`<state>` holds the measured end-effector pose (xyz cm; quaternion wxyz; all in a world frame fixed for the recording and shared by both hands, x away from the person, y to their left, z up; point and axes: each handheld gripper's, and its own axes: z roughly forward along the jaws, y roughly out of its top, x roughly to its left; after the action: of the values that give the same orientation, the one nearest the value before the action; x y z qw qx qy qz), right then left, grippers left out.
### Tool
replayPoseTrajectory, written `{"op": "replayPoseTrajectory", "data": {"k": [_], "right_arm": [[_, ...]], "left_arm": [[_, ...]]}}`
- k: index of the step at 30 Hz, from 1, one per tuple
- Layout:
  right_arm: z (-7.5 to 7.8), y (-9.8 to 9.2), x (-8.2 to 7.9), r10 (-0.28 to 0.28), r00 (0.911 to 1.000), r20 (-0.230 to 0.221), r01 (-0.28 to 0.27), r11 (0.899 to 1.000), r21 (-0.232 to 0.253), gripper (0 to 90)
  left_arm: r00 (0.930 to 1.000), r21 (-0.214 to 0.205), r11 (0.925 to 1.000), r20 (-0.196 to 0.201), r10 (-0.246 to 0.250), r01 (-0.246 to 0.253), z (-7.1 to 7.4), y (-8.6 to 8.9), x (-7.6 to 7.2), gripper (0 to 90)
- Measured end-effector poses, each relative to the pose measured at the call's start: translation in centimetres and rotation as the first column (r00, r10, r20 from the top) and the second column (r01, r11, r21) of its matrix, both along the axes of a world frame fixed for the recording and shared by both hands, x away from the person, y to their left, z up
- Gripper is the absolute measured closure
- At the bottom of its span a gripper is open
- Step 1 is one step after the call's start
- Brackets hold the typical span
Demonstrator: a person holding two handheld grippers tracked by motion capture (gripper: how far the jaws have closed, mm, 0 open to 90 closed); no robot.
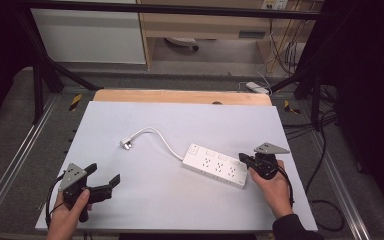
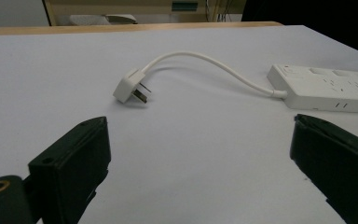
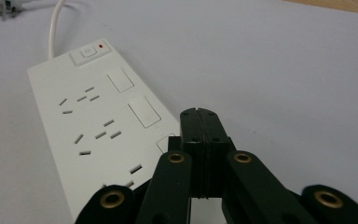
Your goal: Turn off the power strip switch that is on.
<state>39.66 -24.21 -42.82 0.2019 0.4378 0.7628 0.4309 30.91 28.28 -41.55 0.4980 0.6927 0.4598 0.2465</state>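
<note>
High view, power strip point(image 1: 216, 165) diagonal, cord end upper-left

The left gripper point(image 2: 200, 158) has its black jaws spread wide over the white table point(image 2: 205, 154). Beyond them lies a white plug point(image 2: 131, 87). Its cable point(image 2: 205, 63) curves right to the power strip point(image 2: 326, 86).

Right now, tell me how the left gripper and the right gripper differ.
The left gripper has its jaws spread wide with nothing between them; the right gripper has its jaws pressed shut. The left rests on bare table apart from the power strip; the right sits at the strip's end. Both are black and hand-held.
</note>
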Motion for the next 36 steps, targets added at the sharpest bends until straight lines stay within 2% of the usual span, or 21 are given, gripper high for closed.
{"op": "replayPoseTrajectory", "data": {"k": [17, 36], "right_arm": [[-0.75, 0.54, 0.16, 0.013, 0.9993, -0.036, -0.014, 0.999, -0.039, 90.0], [-1.0, 0.6, 0.26, 0.018, 0.9992, -0.036, -0.02, 0.998, -0.053, 90.0]], "left_arm": [[1.0, 0.014, 0.9999, 0.006, -0.007, 0.007, 0.06, -0.04, -0.05, 5.2], [0.9999, 0.015, 0.9998, 0.002, -0.01, 0.01, 0.04, -0.11, -0.07, 5.2]]}}
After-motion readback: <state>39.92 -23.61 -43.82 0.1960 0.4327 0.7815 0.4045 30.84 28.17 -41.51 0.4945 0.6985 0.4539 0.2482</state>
